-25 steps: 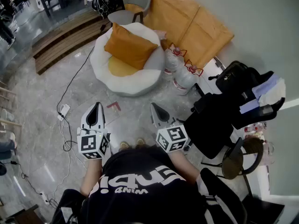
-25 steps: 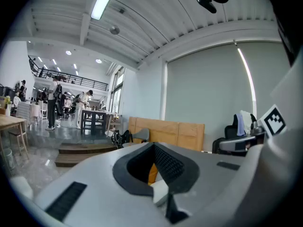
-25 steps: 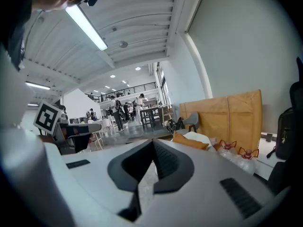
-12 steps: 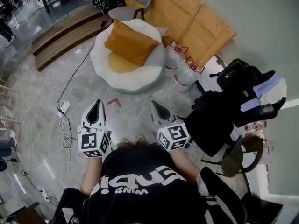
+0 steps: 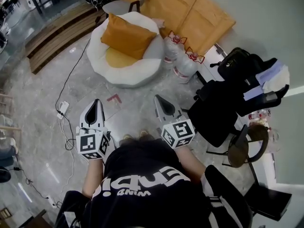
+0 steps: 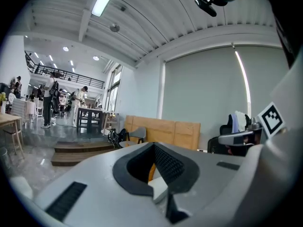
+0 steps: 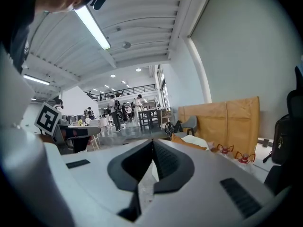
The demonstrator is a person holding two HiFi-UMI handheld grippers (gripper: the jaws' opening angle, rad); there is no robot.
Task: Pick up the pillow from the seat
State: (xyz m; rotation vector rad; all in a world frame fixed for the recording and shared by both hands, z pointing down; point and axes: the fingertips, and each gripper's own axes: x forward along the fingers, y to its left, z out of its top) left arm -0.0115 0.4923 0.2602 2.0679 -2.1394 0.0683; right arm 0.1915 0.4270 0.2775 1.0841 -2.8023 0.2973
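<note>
Nothing of the pick-up looks done yet. The orange pillow [image 5: 126, 37] lies propped on the round white seat [image 5: 124, 78] at the far side of the floor, well apart from both tongs. The left tongs [image 5: 95, 104] and right tongs [image 5: 159, 101] are pressed together with nothing between them, held near the person and pointing toward the seat. Approaching, opening, gripping and lifting all remain.

The floor [image 5: 38, 94] is grey polished stone, with a power strip [image 5: 62, 109] at left. Just right of the seat stand two large water bottles [image 5: 183, 68], with wooden boards [image 5: 190, 13] beyond. A clothes-draped black office chair [image 5: 223, 108] is at right, and wooden steps [image 5: 52, 32] are far left.
</note>
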